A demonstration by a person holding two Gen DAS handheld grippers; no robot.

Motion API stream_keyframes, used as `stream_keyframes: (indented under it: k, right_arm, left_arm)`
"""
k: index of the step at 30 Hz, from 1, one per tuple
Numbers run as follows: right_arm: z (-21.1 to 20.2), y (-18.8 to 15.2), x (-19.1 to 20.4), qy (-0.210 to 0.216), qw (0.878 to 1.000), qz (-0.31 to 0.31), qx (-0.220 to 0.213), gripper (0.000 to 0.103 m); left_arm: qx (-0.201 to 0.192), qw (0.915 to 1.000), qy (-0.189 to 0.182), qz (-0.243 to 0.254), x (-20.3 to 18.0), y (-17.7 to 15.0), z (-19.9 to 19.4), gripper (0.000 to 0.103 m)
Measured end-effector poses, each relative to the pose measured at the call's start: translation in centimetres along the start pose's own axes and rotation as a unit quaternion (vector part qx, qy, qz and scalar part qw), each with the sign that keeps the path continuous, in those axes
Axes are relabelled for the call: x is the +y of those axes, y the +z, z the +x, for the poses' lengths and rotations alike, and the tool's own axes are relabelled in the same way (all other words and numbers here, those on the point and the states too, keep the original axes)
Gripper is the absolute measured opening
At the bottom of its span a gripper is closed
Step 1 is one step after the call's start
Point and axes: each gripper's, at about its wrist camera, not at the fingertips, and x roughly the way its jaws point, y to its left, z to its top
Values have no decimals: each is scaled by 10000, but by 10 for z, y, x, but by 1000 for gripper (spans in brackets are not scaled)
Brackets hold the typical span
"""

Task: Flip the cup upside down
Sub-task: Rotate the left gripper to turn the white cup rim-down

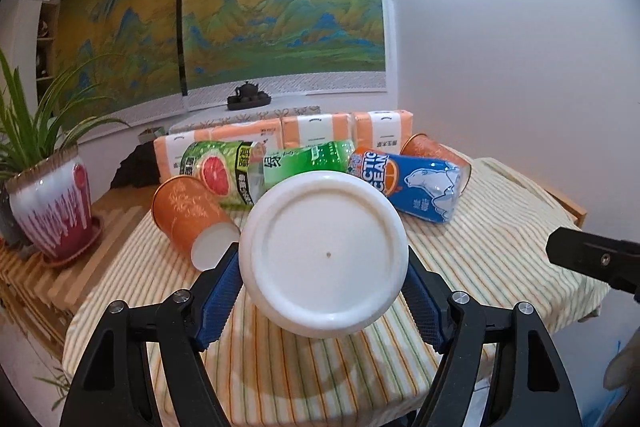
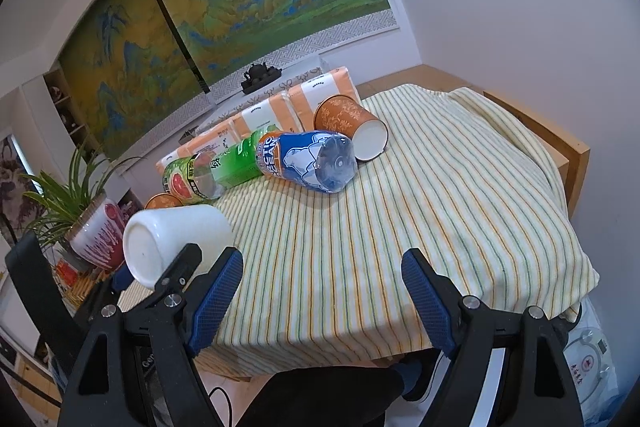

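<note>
A white cup [image 1: 325, 255] fills the middle of the left wrist view, its round base facing the camera. My left gripper [image 1: 324, 291] is shut on the cup, blue pads [image 1: 220, 297] pressed on both sides, holding it on its side above the striped tablecloth [image 1: 500, 251]. In the right wrist view the same cup [image 2: 176, 243] shows at the left, tilted, base toward the camera, held by the left gripper. My right gripper [image 2: 322, 287] is open and empty over the tablecloth's [image 2: 440, 211] near edge.
Bottles lie on the cloth: grapefruit [image 1: 216, 175], green [image 1: 308, 163], blue Arctic Ocean [image 1: 412, 183]. Two orange paper cups [image 1: 188, 215] [image 2: 350, 125] lie on their sides. Tissue packs [image 1: 312, 127] stand behind. A potted plant [image 1: 52, 211] stands at the left.
</note>
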Motion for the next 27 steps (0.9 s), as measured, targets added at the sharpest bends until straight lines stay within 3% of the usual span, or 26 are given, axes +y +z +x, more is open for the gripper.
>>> stream_keyframes:
  k: [8,27]
  right_arm:
    - [1,0,-2,-27,10000,-2,30,78]
    - [8,2,-4,-158,9999,-5,48,78]
  left_arm:
    - [25,9996,-279,-50,5,17,7,77]
    - [97,9979,-535,-349,6,42,50,77]
